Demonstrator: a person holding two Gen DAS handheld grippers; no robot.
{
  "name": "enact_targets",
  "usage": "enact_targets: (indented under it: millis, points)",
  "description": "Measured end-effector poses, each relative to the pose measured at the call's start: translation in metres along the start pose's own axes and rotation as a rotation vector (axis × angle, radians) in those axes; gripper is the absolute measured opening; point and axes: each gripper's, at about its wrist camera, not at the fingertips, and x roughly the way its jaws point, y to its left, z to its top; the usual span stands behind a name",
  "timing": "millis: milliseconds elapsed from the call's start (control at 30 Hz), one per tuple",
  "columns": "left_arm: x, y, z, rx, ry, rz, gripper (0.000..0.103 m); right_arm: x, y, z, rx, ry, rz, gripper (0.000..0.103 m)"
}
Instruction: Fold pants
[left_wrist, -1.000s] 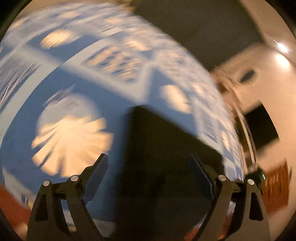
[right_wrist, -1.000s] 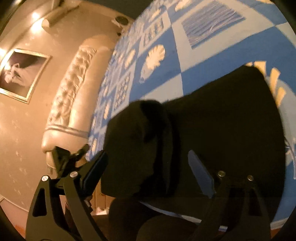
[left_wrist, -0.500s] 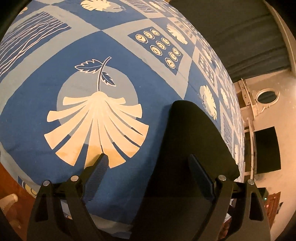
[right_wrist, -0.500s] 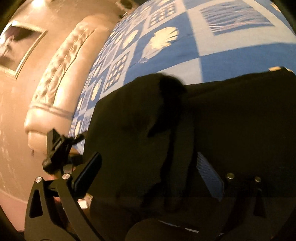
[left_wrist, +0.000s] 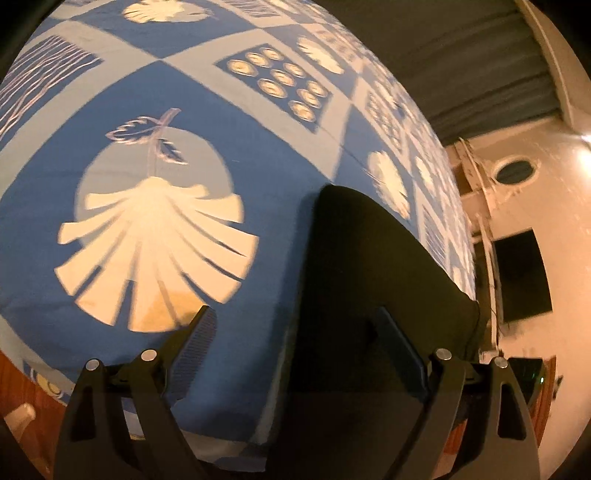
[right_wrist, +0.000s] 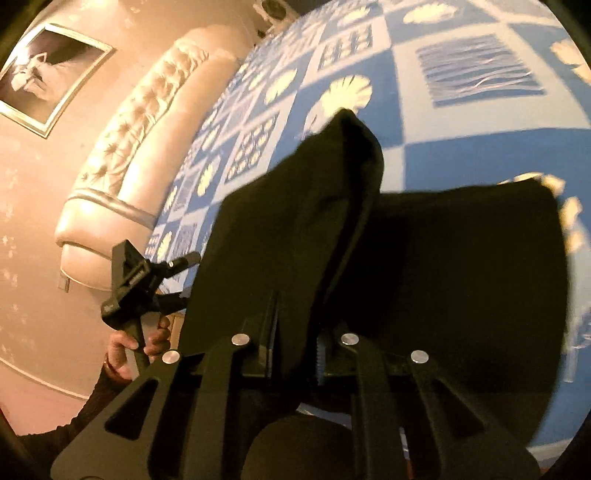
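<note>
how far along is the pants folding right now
Done: little; the black pants lie spread on the blue bedspread. In hand: the right gripper has just closed on a raised flap of the fabric. Left: the left gripper is open over the other end, gripping nothing, and the fold is not yet laid.

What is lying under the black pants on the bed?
Under the black fabric pants lies the blue bedspread with cream shell prints. Its pattern directly beneath them is covered. The right gripper pinches a raised fold.

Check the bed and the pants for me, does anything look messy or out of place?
Nothing stands out. The black pants lie on the blue patterned bedspread; only the part pinched by the right gripper is raised.
</note>
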Motion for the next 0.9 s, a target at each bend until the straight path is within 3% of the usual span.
enact_targets:
  millis: [200, 300, 433, 633, 667, 833, 900]
  points:
    - [0.012, -0.020, -0.012, 0.073, 0.037, -0.015, 0.087, -0.041, -0.046, -0.002, 0.064, -0.057, -0.087, 0.014]
    - [0.021, -0.025, -0.017, 0.091, 0.064, -0.008, 0.087, -0.041, -0.067, -0.010, 0.101, -0.049, -0.099, 0.014]
    - [0.029, -0.028, -0.023, 0.109, 0.074, 0.021, 0.087, -0.027, -0.084, -0.014, 0.134, -0.026, -0.108, 0.014]
    - [0.033, -0.032, -0.027, 0.156, 0.073, 0.048, 0.087, -0.033, -0.089, -0.017, 0.183, -0.037, -0.054, 0.017]
    - [0.031, -0.031, -0.026, 0.148, 0.070, 0.045, 0.087, -0.037, -0.087, -0.017, 0.180, -0.046, -0.053, 0.020]
    - [0.023, -0.025, -0.027, 0.085, 0.053, 0.033, 0.087, -0.061, -0.104, -0.026, 0.266, -0.103, -0.008, 0.056]
    - [0.020, -0.020, -0.030, 0.061, 0.056, 0.038, 0.087, -0.068, -0.114, -0.032, 0.300, -0.111, -0.042, 0.068]
